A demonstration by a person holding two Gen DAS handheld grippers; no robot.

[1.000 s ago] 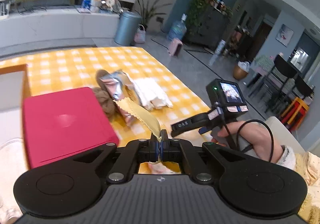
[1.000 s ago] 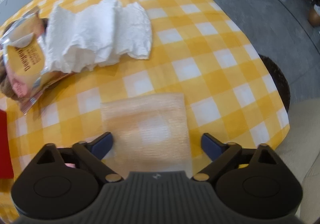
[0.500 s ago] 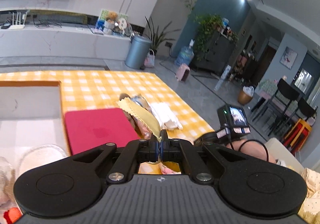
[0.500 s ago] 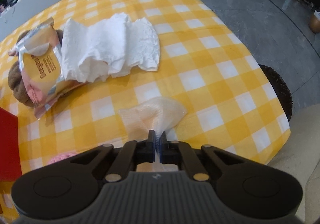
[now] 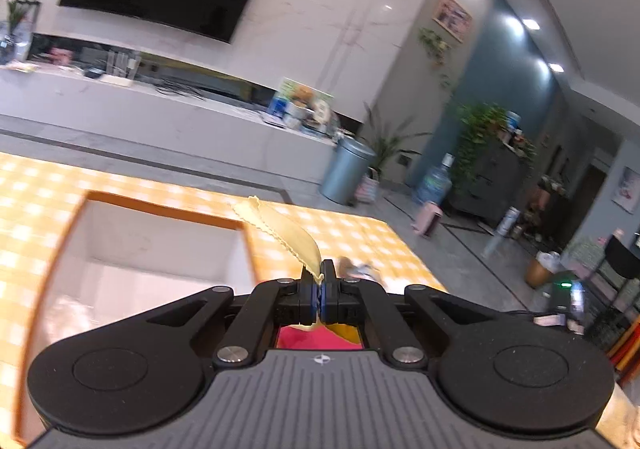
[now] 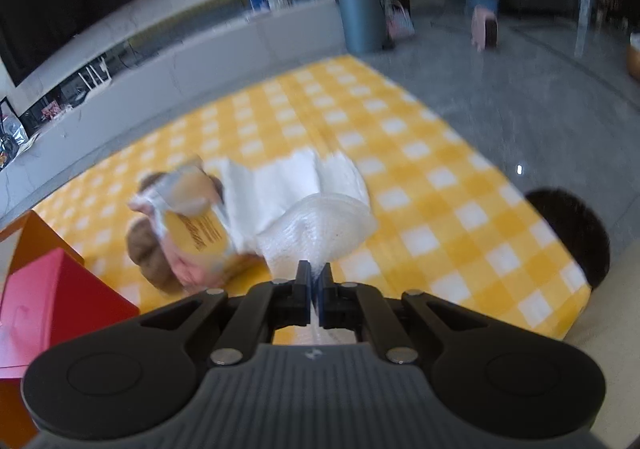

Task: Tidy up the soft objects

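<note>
My left gripper (image 5: 319, 276) is shut on a thin yellow cloth (image 5: 286, 231) with a zigzag edge, held up over the right rim of an orange-rimmed box (image 5: 160, 209) with a pale inside. My right gripper (image 6: 315, 277) is shut on a white textured cloth (image 6: 320, 227), lifted off the yellow checked tablecloth (image 6: 420, 177). Behind it lie a crumpled white cloth (image 6: 280, 185), a shiny snack bag (image 6: 192, 217) and a brown soft thing (image 6: 144, 253) under the bag.
A red box (image 6: 44, 309) stands at the left beside the orange-rimmed box's corner (image 6: 36, 237). The table's right edge drops to grey floor, with a dark round stool (image 6: 576, 233) just past it. A grey bin (image 5: 348, 169) stands by the far counter.
My left gripper swung left and up, carrying the yellow cloth from over the red box to the orange-rimmed box. My right gripper shut on the white textured cloth and raised it off the table.
</note>
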